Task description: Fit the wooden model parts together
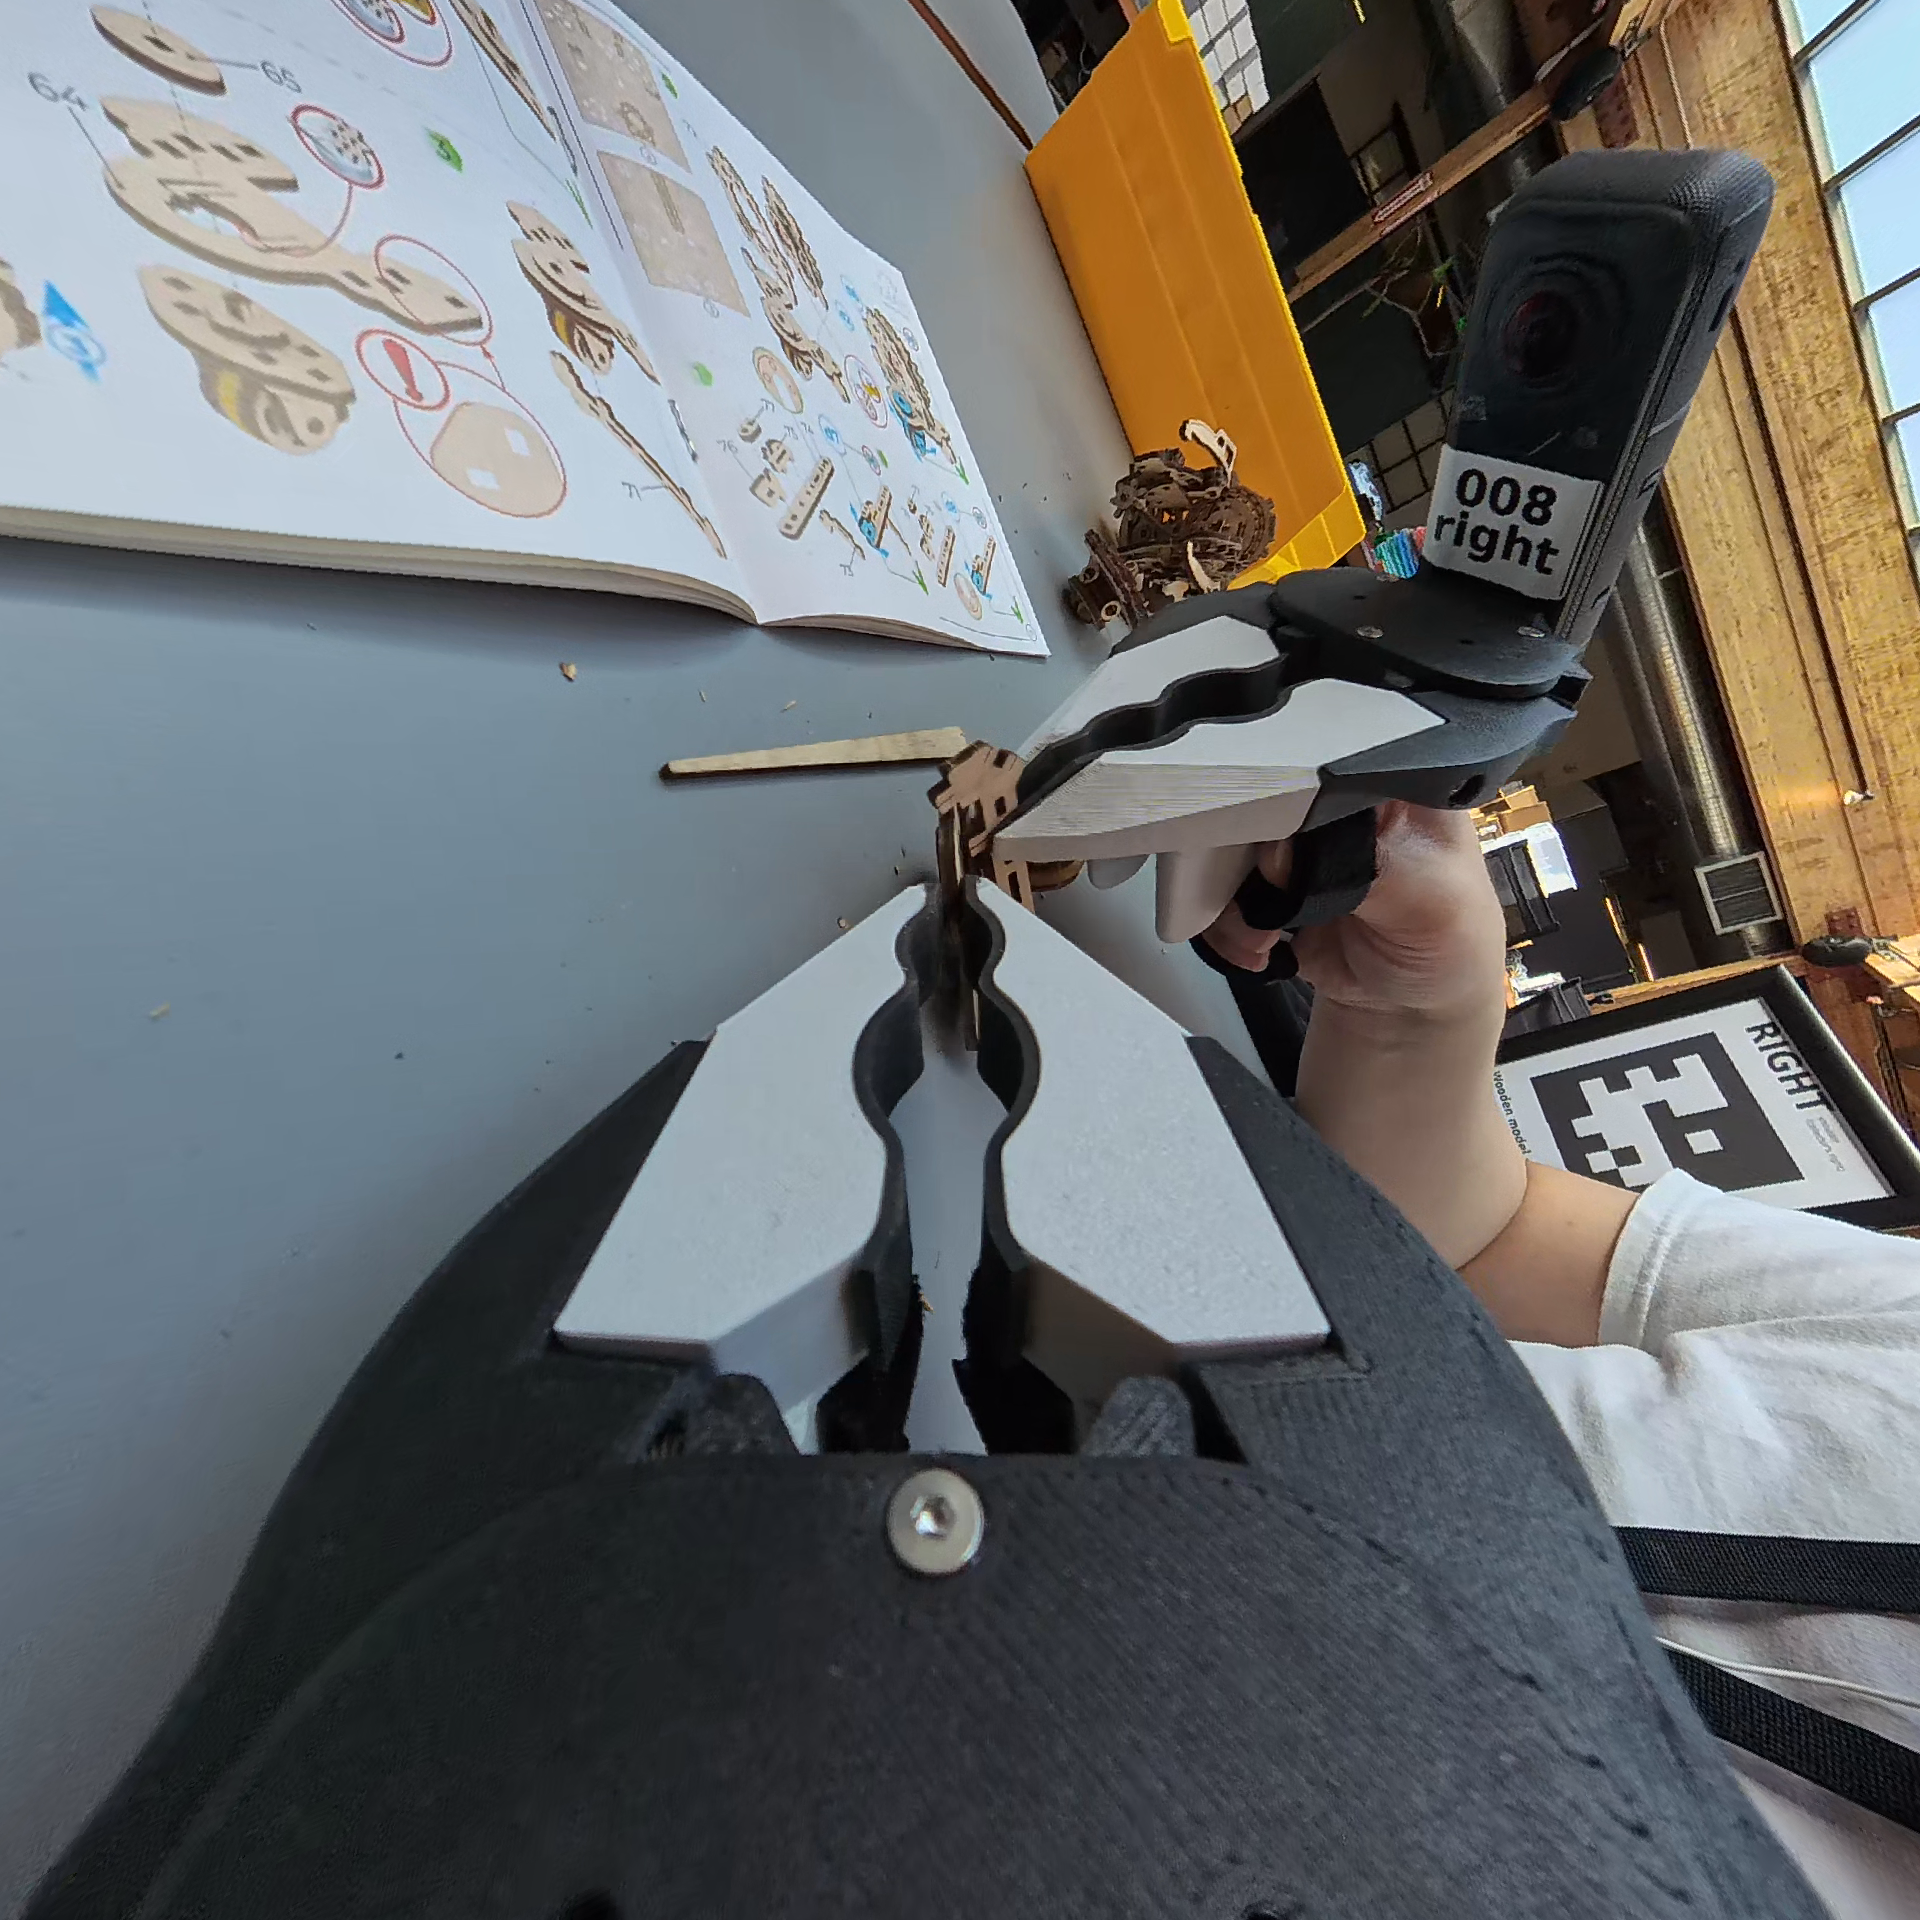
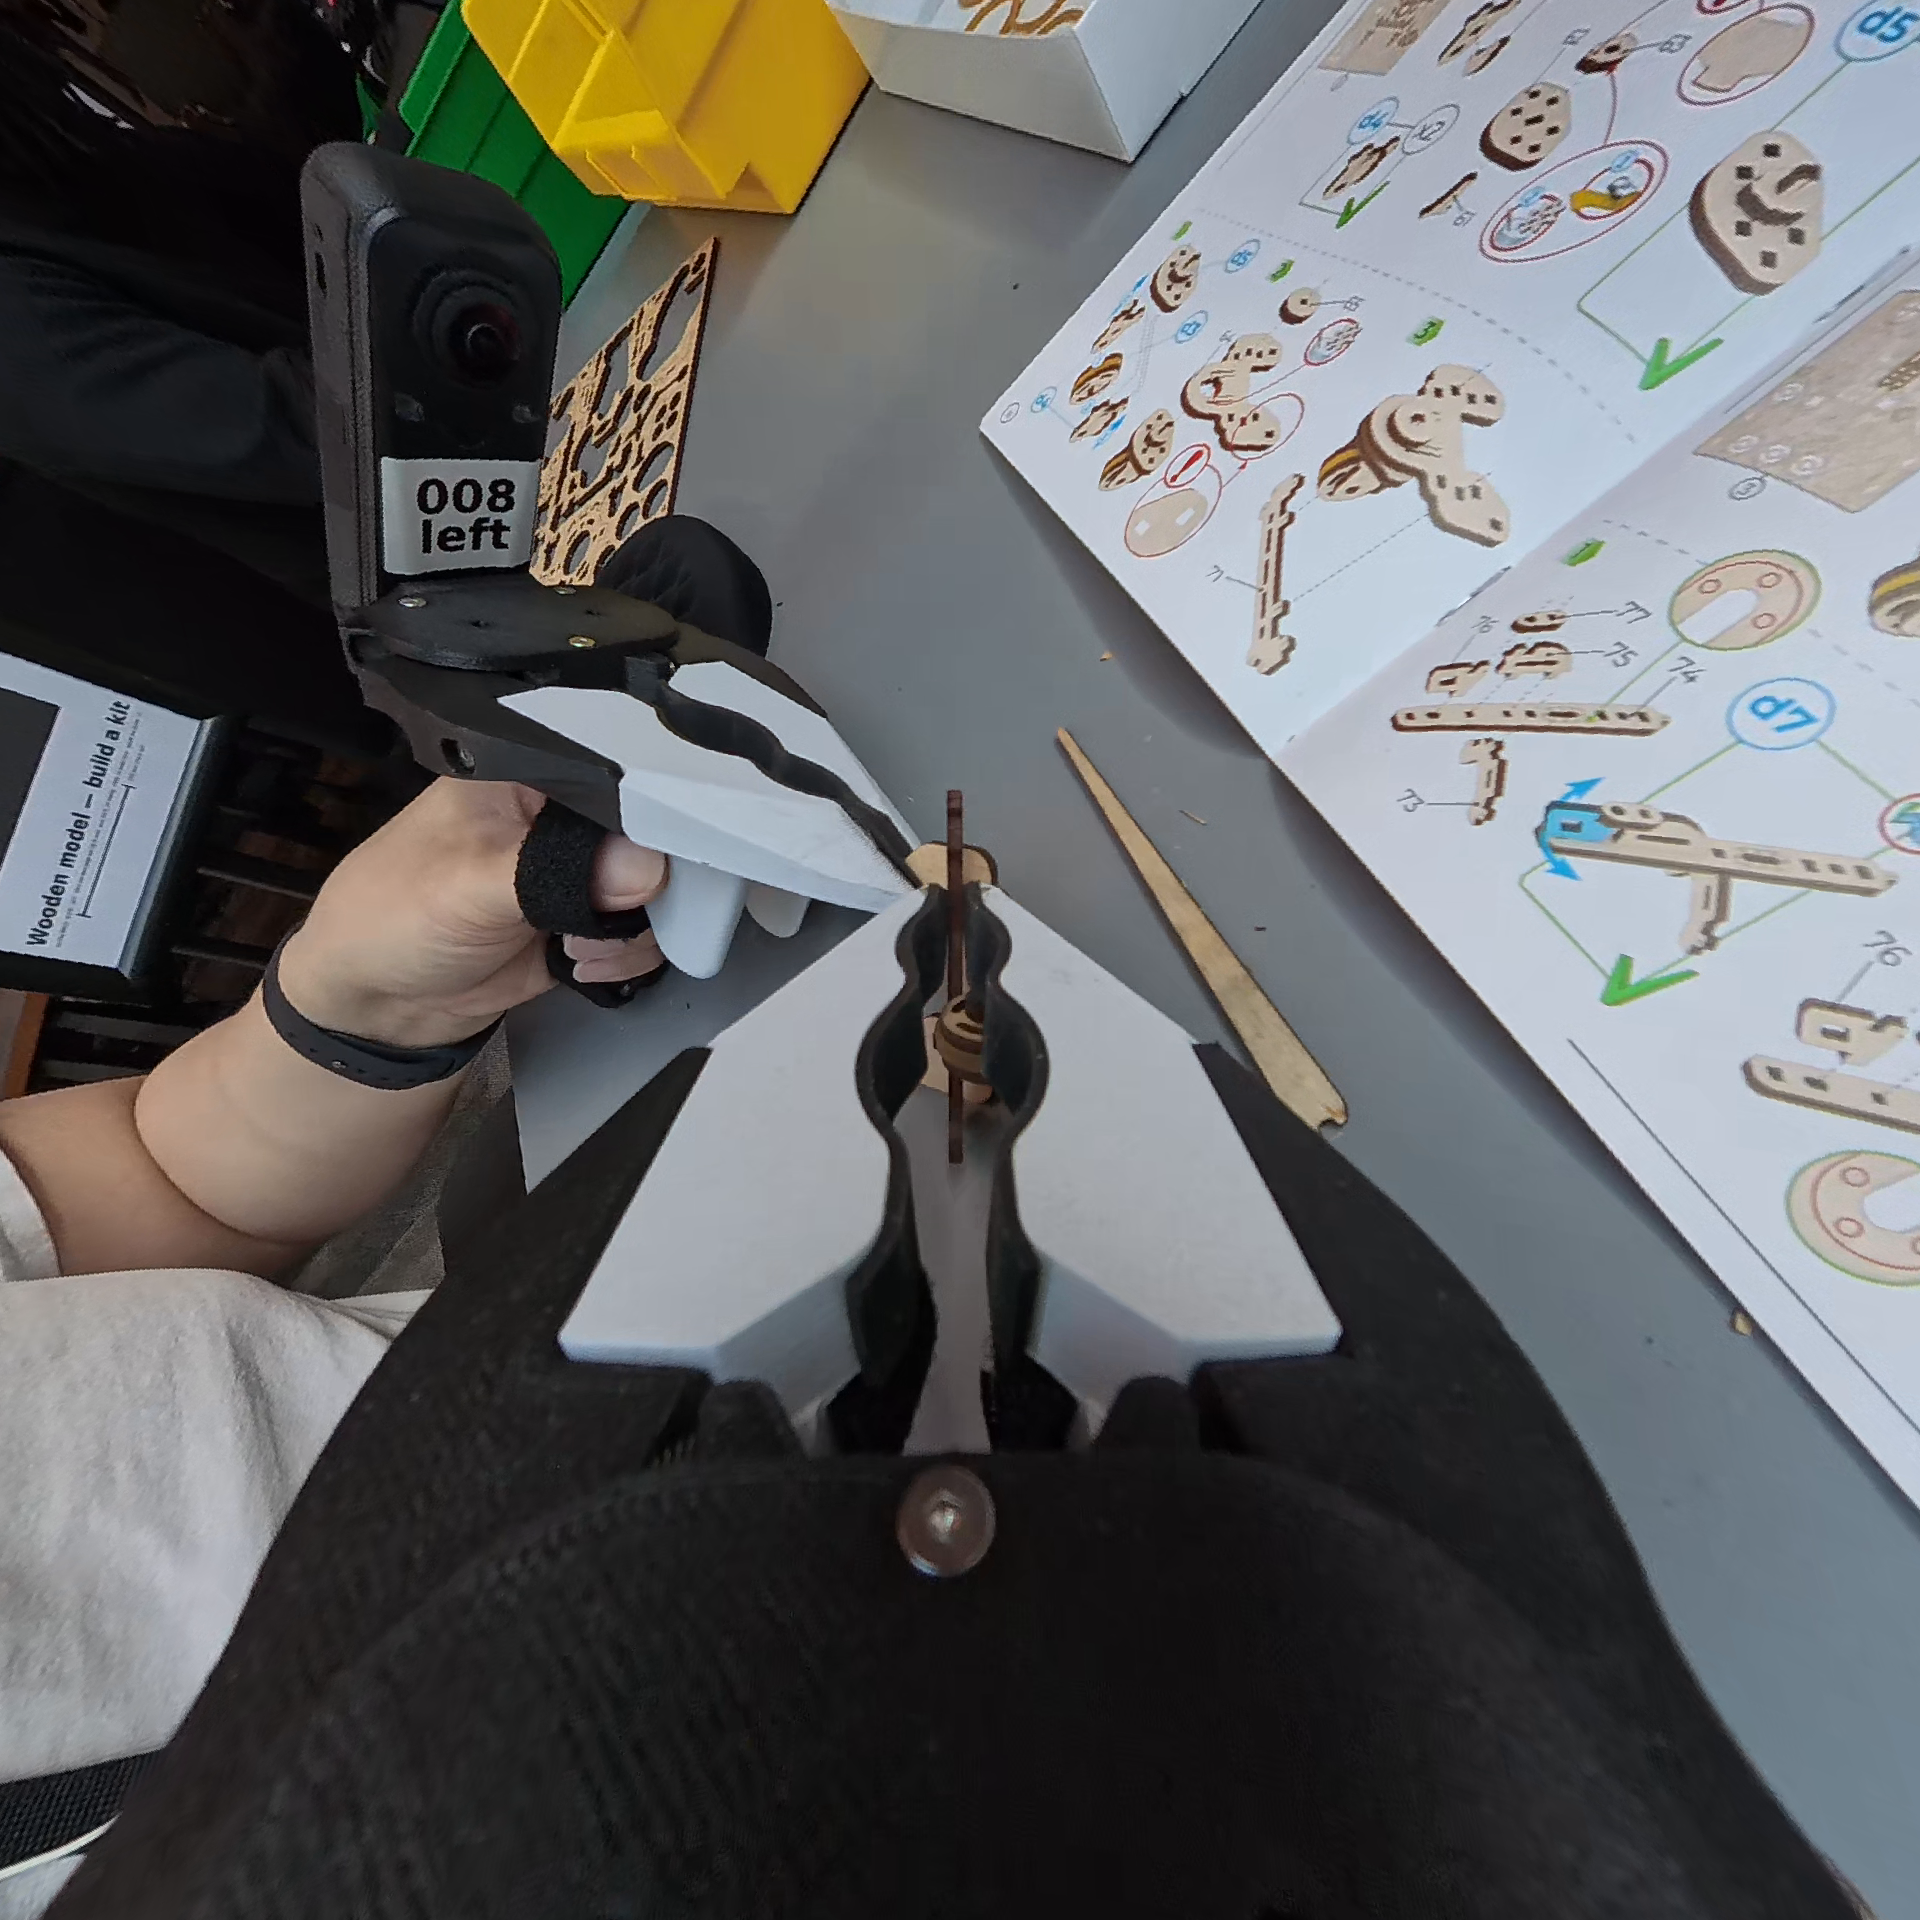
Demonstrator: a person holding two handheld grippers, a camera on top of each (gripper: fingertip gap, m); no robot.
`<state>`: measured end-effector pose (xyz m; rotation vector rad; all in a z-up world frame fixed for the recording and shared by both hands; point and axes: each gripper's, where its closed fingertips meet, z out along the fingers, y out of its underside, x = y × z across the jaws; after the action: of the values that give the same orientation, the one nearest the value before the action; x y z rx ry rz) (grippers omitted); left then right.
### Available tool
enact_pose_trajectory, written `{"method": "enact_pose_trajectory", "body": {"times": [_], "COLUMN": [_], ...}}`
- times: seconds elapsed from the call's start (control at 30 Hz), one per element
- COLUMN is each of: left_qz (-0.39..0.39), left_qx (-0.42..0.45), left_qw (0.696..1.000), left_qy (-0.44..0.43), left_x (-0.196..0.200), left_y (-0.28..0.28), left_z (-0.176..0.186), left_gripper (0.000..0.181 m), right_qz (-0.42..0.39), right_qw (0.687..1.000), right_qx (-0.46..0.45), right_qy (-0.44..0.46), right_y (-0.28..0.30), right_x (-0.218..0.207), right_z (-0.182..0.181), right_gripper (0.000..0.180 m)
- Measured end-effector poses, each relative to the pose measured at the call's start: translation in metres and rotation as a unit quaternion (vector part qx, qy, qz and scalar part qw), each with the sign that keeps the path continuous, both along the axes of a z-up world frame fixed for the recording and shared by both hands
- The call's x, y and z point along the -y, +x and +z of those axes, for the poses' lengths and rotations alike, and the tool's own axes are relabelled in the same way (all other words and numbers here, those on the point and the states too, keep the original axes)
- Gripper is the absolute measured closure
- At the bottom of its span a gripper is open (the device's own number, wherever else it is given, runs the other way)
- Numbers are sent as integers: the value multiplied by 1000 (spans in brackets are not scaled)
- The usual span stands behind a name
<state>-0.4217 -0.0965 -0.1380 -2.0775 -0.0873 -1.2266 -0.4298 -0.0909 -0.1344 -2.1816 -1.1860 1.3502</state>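
Observation:
My left gripper [image 1: 951, 899] is shut on a thin flat wooden part [image 1: 971, 997], seen edge-on between its pads. My right gripper [image 2: 951, 909] is shut on another wooden part [image 2: 954, 935], a thin dark-edged plate with a small round piece [image 2: 961, 1039] on it. Both are held above the grey table [image 1: 312, 935]. The two grippers meet tip to tip and the parts touch at the tips. In the left wrist view the right gripper [image 1: 1013, 805] comes in from the right with its notched part [image 1: 971, 795]. In the right wrist view the left gripper [image 2: 909, 878] comes in from the left.
An open instruction booklet [image 1: 416, 312] lies on the table beyond the grippers. A thin wooden stick [image 1: 821, 753] lies just past the tips. A partly built wooden model [image 1: 1174, 540] stands by a yellow bin [image 1: 1174, 260]. A cut-out wooden sheet [image 2: 634, 416] lies behind the left gripper. Both grippers' tips are close together, under 4 cm apart.

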Motion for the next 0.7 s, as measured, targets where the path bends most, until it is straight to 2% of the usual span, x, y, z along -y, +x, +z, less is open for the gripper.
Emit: {"method": "enact_pose_trajectory", "body": {"times": [0.23, 0.37, 0.43, 0.57, 0.7], "left_qz": [9, 26, 31, 45, 66], "left_qx": [12, 17, 9, -33, -43], "left_qw": [999, 996, 989, 959, 928], "left_qy": [28, 83, 142, 278, 363], "left_x": [2, 4, 7, 20, 33], "left_y": [0, 0, 1, 5, 7], "left_z": [10, 27, 43, 76, 101], "left_gripper": [180, 180, 180, 180, 181], "right_qz": [-3, 13, 20, 19, 2], "right_qw": [999, 991, 977, 921, 822], "right_qx": [-21, -50, -77, -134, -147], "right_qy": [24, 123, 199, 366, 550], "right_y": [1, 1, 2, 8, 16], "right_x": [2, 7, 12, 30, 48], "right_z": [12, 31, 45, 81, 103], "right_gripper": [178, 178, 178, 178, 178]}}
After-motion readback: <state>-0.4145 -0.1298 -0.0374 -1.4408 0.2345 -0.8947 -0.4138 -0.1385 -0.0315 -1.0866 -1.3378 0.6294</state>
